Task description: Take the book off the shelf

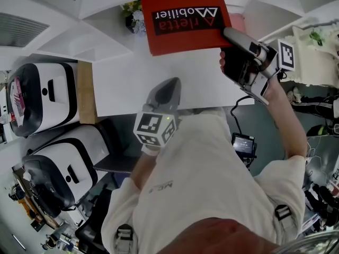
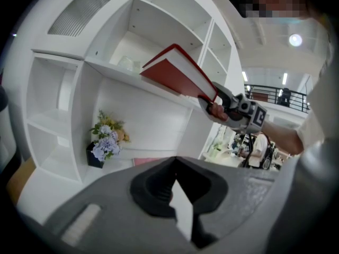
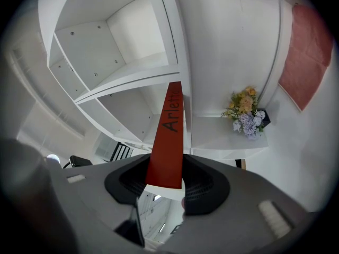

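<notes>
Red, the book (image 1: 183, 15) is up in the air in front of the white shelf (image 2: 63, 62); we grip it near one corner in our right gripper (image 3: 167, 181), jaws narrow and pressed on it; our left gripper (image 2: 177, 194) hangs lower, jaws together, empty.

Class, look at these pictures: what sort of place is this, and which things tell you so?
Probably an indoor showroom or test hall: a sparse white shelf unit with a flower pot, white machines parked beside it, and a railed gallery behind.
</notes>
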A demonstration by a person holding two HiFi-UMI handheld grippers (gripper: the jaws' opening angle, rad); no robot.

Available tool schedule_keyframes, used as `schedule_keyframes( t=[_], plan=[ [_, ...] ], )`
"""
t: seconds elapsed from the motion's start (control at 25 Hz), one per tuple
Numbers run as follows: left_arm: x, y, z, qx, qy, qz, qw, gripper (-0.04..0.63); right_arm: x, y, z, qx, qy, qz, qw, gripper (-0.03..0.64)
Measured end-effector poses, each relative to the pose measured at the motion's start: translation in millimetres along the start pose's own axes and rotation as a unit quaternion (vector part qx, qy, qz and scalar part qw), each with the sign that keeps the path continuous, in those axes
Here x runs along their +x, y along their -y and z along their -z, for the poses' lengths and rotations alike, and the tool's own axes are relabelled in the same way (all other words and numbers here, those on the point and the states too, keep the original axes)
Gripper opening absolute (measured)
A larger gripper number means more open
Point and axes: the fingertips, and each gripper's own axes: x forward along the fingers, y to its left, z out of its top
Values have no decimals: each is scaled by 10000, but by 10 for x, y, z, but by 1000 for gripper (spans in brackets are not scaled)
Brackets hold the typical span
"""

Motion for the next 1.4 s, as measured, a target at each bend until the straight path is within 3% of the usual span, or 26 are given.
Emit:
schedule_keyframes(
  t=[0.36, 0.64, 0.96, 1.4],
  plan=[
    [-23, 165, 46, 100, 15, 11, 9999, 0, -159, -47, 233, -6, -134, -72, 9999, 172],
    [-103, 325, 166, -43, 45, -287, 9996, 0, -318, -75, 394, 110, -318, -140, 9993, 172],
    [-281, 791, 471, -102, 26, -422, 9991, 0, -697, -162, 789, 23, -479, -249, 9985, 172],
    [-333, 911, 549, -212, -9, -627, 9978, 0, -808, -105, 862, 78, -675, -213, 9975, 172]
  ],
)
